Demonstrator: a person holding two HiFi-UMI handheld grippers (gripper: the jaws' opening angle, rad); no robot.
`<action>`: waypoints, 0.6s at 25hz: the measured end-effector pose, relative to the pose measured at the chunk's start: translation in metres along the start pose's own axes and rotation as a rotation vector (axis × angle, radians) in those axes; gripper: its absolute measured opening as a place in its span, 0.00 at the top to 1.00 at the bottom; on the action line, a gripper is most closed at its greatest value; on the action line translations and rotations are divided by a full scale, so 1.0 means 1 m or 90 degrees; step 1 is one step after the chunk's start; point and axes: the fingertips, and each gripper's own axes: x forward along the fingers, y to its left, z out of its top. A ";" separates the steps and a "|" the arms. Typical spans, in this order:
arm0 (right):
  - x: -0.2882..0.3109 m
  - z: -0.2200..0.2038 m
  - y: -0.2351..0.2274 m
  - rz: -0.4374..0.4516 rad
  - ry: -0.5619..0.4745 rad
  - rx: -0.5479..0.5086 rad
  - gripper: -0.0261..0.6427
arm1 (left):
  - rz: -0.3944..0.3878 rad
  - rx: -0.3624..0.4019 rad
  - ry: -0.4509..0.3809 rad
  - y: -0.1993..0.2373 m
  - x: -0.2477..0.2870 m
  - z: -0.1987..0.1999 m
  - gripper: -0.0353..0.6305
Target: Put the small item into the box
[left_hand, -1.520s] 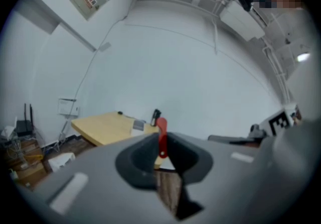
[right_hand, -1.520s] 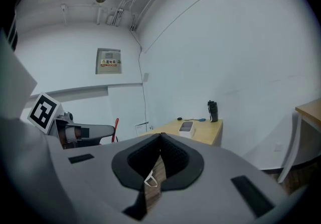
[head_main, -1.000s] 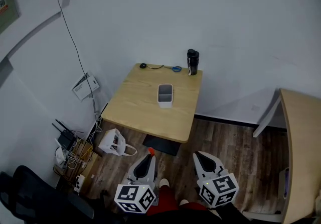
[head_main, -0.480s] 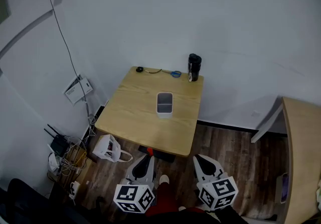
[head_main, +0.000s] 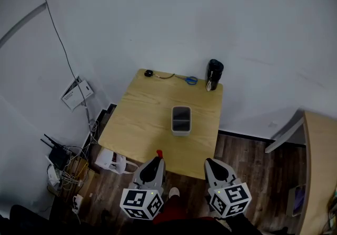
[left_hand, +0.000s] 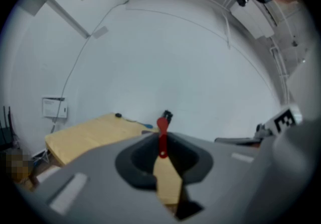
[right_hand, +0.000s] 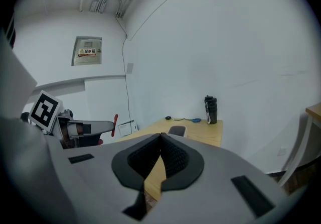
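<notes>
The open white box (head_main: 181, 120) stands near the middle of the wooden table (head_main: 142, 123); it also shows in the right gripper view (right_hand: 176, 130). My left gripper (head_main: 157, 158) hangs short of the table's near edge, shut on a small red item (head_main: 159, 153). That red item (left_hand: 161, 135) sticks up from the closed jaws in the left gripper view and shows from the side in the right gripper view (right_hand: 115, 124). My right gripper (head_main: 210, 163) hangs beside it, shut (right_hand: 161, 136), with nothing between its jaws.
At the table's far edge are a black bottle (head_main: 214, 74), a blue object (head_main: 190, 79) and a small black object (head_main: 149, 73) on a cable. A white bag (head_main: 111, 161) and tangled cables (head_main: 58, 160) lie on the floor at left. Another table (head_main: 318, 165) stands at right.
The table and box have come nearer and lower in the head view. Both grippers keep their places at the bottom, the left one still holding the red item.
</notes>
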 end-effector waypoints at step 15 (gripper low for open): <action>0.091 0.031 -0.008 -0.055 0.003 -0.001 0.95 | -0.040 -0.001 0.009 0.065 0.073 0.033 0.88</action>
